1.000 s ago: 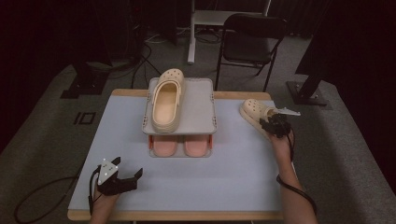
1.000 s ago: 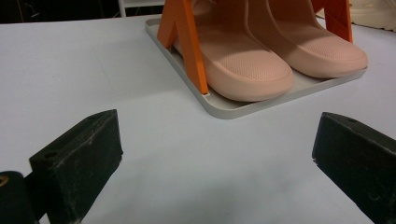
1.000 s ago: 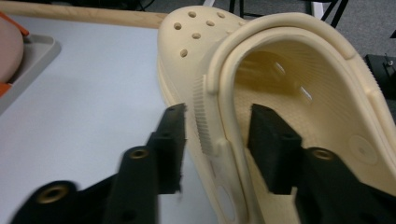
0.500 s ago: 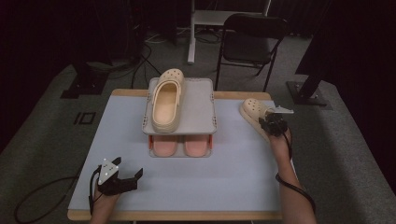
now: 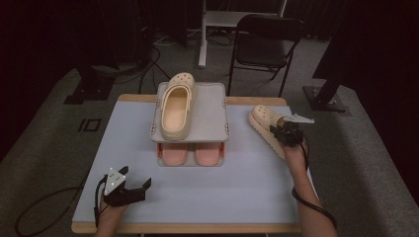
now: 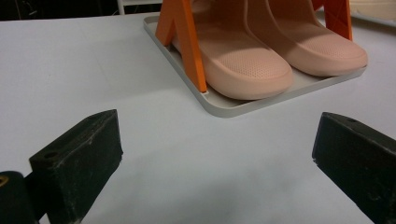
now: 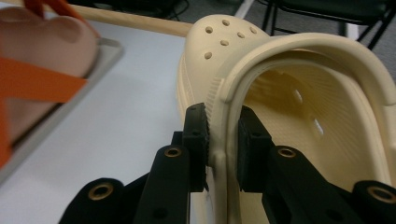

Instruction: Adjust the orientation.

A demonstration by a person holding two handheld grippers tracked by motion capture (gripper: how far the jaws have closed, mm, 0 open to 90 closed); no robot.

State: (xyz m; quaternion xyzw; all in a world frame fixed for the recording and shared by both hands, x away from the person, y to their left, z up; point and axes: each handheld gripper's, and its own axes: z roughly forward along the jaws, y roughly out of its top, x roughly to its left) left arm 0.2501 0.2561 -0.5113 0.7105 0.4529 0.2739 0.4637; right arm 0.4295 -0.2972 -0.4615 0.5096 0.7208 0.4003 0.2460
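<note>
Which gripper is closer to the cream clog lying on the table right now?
Right. The right gripper is clamped on the side wall of the cream clog at the table's right edge; the left gripper hovers open at the near left, far from it.

**Four shoes, one rack, two claws**

I count two cream clogs: one clog on the rack's top shelf (image 5: 175, 106), and the other clog (image 5: 264, 124) on the table near its right edge. Two pink shoes (image 6: 261, 46) sit side by side on the lower shelf, which makes four shoes in all. There is one two-tier rack (image 5: 207, 116) on one table (image 5: 247, 197). I carry two claws, my left gripper (image 5: 138, 190) and my right gripper (image 7: 222, 137). Beyond the table stands one black chair (image 5: 267, 44).
</note>
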